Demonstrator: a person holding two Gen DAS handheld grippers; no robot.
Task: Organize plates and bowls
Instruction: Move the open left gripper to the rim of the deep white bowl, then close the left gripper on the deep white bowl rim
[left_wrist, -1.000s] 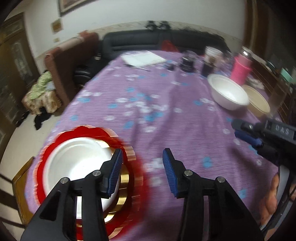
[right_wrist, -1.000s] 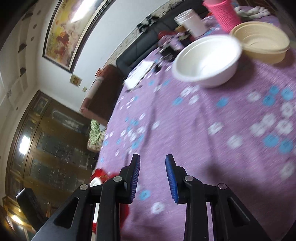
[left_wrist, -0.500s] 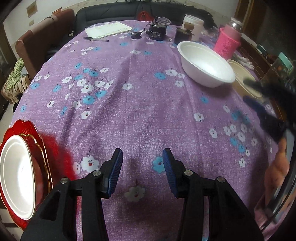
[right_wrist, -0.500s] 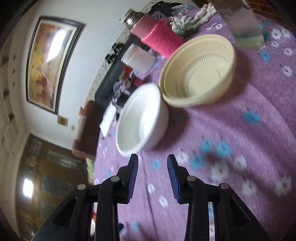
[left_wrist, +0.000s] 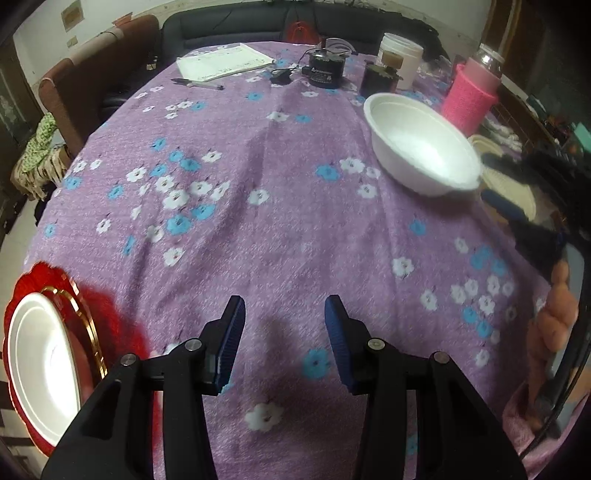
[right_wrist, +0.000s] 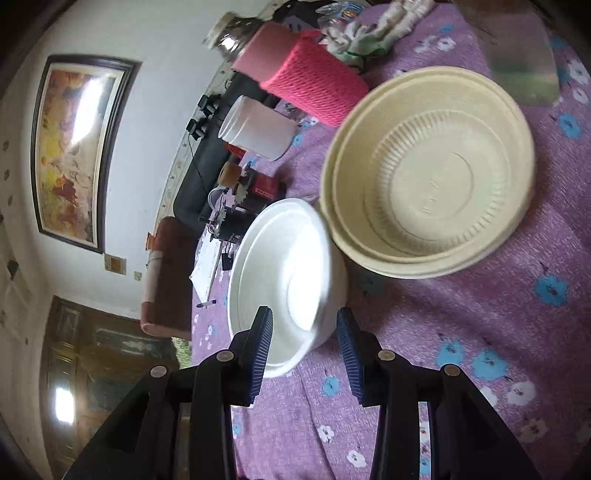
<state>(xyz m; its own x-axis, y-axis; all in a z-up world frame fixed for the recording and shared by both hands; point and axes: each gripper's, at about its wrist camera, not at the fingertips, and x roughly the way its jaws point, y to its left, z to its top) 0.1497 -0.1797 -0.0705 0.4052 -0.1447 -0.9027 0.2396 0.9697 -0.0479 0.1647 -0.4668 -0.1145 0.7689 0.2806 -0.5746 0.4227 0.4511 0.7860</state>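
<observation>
On the purple floral tablecloth (left_wrist: 280, 206), items as they lie:

1. White plate (left_wrist: 40, 354), stacked on a red plate (left_wrist: 110, 317) with gold trim, at the near left edge. Judged already sorted: plates together.
2. White bowl (right_wrist: 288, 273), upright on the cloth, far right of the table in the left view. Not yet stacked.
3. Cream bowl (right_wrist: 428, 177), ribbed, just beside the white bowl; rims near or touching, cannot tell which. A double rim line suggests two nested, uncertain.
4. Left gripper (left_wrist: 284, 332): fingers wide apart, holding nothing, hovering over bare cloth, well apart from the bowls and near the plate stack.
5. Right gripper (right_wrist: 304, 343): fingers parted, nothing clamped; the near rim of the white bowl sits between or just beyond the tips. No grip made.
6. Clutter, not task items: pink bottle (right_wrist: 306, 85), white tub (right_wrist: 258, 129), notebook (left_wrist: 225, 61).

Status, as judged: plates done; bowls left. Remaining: seize the white bowl's rim and nest it with the cream bowl.
</observation>
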